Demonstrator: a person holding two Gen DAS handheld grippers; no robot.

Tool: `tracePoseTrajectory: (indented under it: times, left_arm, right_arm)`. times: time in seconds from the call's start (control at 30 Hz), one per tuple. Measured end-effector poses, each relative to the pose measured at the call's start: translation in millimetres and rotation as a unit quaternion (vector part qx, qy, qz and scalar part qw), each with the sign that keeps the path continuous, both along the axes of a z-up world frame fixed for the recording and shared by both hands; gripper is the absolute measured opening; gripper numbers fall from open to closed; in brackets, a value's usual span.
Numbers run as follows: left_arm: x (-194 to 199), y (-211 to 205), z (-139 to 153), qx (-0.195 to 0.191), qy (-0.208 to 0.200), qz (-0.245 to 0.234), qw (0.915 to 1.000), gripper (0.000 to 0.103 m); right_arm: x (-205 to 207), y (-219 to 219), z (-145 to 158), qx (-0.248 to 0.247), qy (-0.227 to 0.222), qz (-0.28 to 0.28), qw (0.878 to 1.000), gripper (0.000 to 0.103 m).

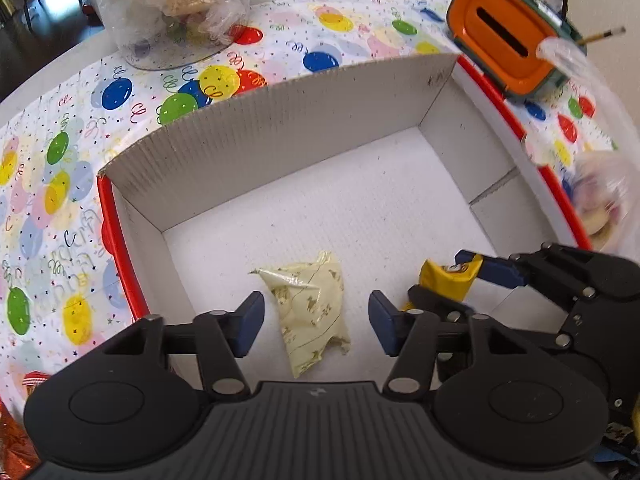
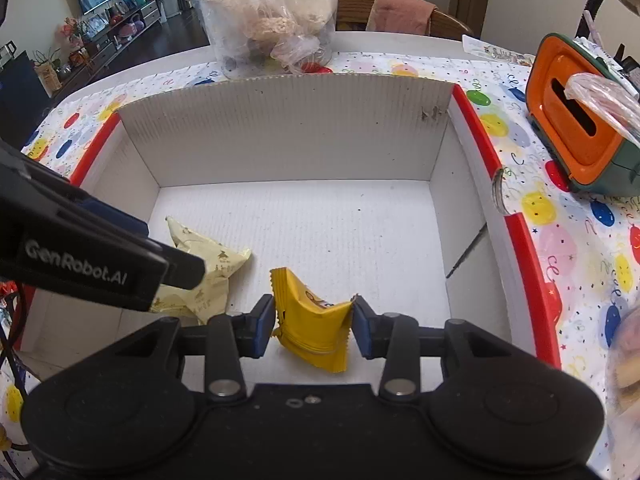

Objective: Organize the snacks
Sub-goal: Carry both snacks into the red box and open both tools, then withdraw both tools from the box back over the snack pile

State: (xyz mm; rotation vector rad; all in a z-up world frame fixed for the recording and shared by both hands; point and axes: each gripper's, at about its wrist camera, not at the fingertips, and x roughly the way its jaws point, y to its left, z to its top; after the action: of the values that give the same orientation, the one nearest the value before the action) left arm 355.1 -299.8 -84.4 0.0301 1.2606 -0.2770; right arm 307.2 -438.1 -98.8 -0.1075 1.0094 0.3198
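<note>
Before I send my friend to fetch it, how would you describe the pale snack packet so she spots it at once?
Look inside the open cardboard box with red edges on the balloon tablecloth. On its white floor lies the pale yellow packet, flat and free below the open left tongs. Its neighbour, the bright yellow packet, is pinched in the right tongs.

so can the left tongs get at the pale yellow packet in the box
Probably yes: the left tongs are open straight above the pale yellow packet, nothing between. The right tongs with the yellow snack sit off to the side.

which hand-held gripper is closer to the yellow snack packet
Right. The right hand-held gripper has the yellow snack packet between its fingers; the left hand-held gripper hangs open over the pale packet beside it.
</note>
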Motion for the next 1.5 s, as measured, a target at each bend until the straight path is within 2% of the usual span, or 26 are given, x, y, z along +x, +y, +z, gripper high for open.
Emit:
tracePoseTrajectory:
  times: [0.13, 0.2, 0.27, 0.47, 0.63, 0.8, 0.87, 0.97, 1.27, 1.5]
  left_arm:
    - [-0.2, 8.2, 4.0, -0.018, -0.002, 0.015, 0.9997, 0.064]
    - [-2.5, 13.8, 7.5, -0.029, -0.008, 0.023, 0.9993, 0.064]
    - [-6.3, 19.1, 11.8, -0.038, -0.014, 0.031, 0.9987, 0.065]
    - [-24.4, 32.6, 30.1, -0.057, -0.048, 0.052, 0.9959, 0.068]
    - [-44.2, 41.7, 51.1, -0.057, -0.093, 0.062, 0.992, 0.073]
    - [-67.8, 57.3, 68.6, -0.057, -0.136, 0.076, 0.9861, 0.075]
    - [-78.3, 65.5, 74.2, -0.054, -0.152, 0.083, 0.9834, 0.08]
    - [-93.8, 79.9, 80.6, -0.052, -0.174, 0.09, 0.9794, 0.081]
    - [-138.8, 137.0, 90.8, -0.055, -0.194, 0.12, 0.9721, 0.084]
    - [-177.4, 191.2, 94.6, -0.066, -0.205, 0.136, 0.967, 0.086]
  right_arm:
    - [-0.8, -1.2, 2.8, 0.006, -0.002, 0.003, 1.0, 0.049]
    - [-3.3, -2.3, 6.8, 0.011, -0.007, 0.002, 1.0, 0.052]
    - [-6.8, -3.9, 12.3, 0.018, -0.015, 0.005, 1.0, 0.061]
    - [-19.0, -3.6, 33.4, 0.037, -0.043, 0.016, 0.998, 0.074]
    - [-30.4, 1.2, 52.7, 0.055, -0.073, 0.028, 0.995, 0.084]
    - [-41.0, 11.8, 67.3, 0.066, -0.094, 0.034, 0.993, 0.09]
    - [-46.4, 17.0, 72.5, 0.073, -0.102, 0.039, 0.991, 0.092]
    - [-56.8, 27.3, 80.7, 0.083, -0.118, 0.044, 0.989, 0.097]
    - [-92.3, 70.3, 96.0, 0.103, -0.135, 0.032, 0.985, 0.102]
    - [-125.4, 115.9, 99.5, 0.105, -0.139, 0.034, 0.984, 0.103]
